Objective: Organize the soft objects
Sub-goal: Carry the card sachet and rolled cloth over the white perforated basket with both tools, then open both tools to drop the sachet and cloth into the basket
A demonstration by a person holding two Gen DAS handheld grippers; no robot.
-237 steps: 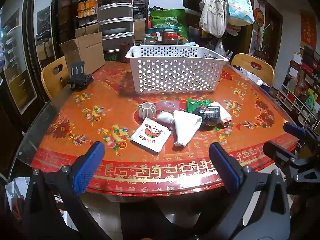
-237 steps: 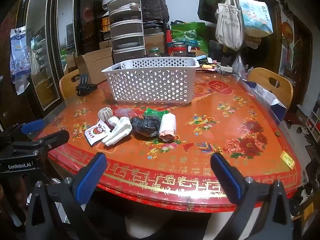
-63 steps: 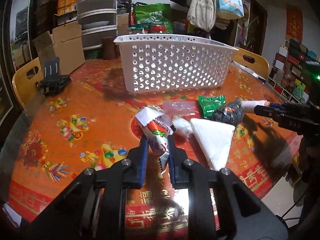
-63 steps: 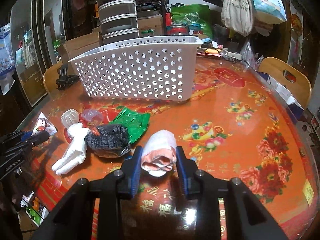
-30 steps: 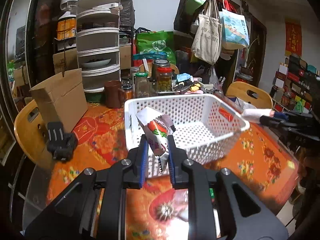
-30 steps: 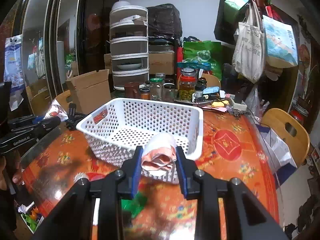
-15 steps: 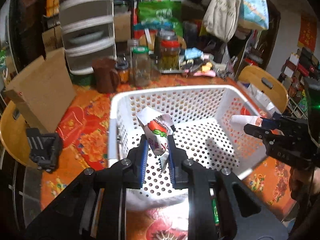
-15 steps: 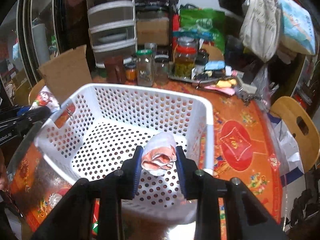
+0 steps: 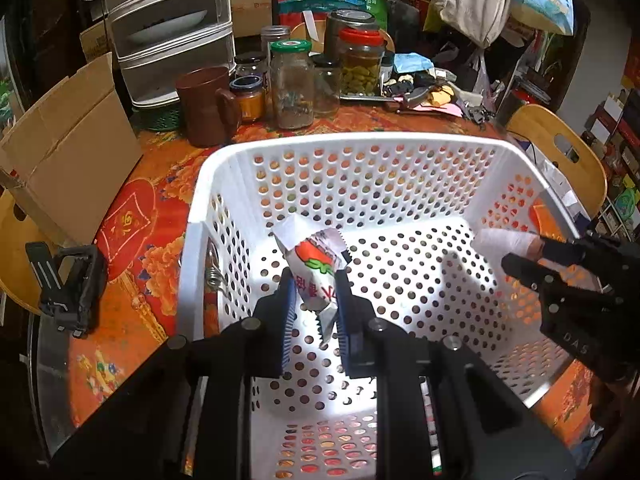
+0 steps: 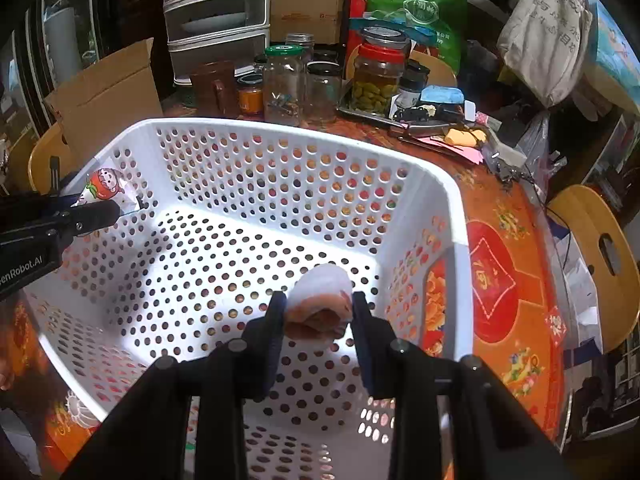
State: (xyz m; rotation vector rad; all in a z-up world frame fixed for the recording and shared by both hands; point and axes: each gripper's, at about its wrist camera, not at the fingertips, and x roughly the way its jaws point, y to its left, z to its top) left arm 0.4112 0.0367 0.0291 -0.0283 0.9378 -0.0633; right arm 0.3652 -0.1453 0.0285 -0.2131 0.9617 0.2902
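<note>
A white perforated basket [image 9: 360, 144] stands on the orange patterned table; its floor is bare. My left gripper [image 9: 314, 280] is shut on a white packet with a red cartoon print [image 9: 314, 266] and holds it over the basket's left part. My right gripper [image 10: 318, 312] is shut on a rolled white-and-pink cloth [image 10: 320, 300] over the basket's right part [image 10: 420, 176]. The right gripper with its roll [image 9: 504, 240] shows at the right in the left wrist view. The left gripper with the packet [image 10: 106, 190] shows at the left in the right wrist view.
Glass jars [image 9: 292, 84] and a brown mug [image 9: 204, 106] stand behind the basket. A cardboard box [image 9: 68, 148] and a black clip [image 9: 68, 284] are on the left. Wooden chairs [image 10: 600, 260] stand at the table's edges. A white stacked drawer unit [image 10: 216, 12] is at the back.
Both grippers have moved forward and lower over the basket with their loads; the basket now fills both views. Both stay shut.
</note>
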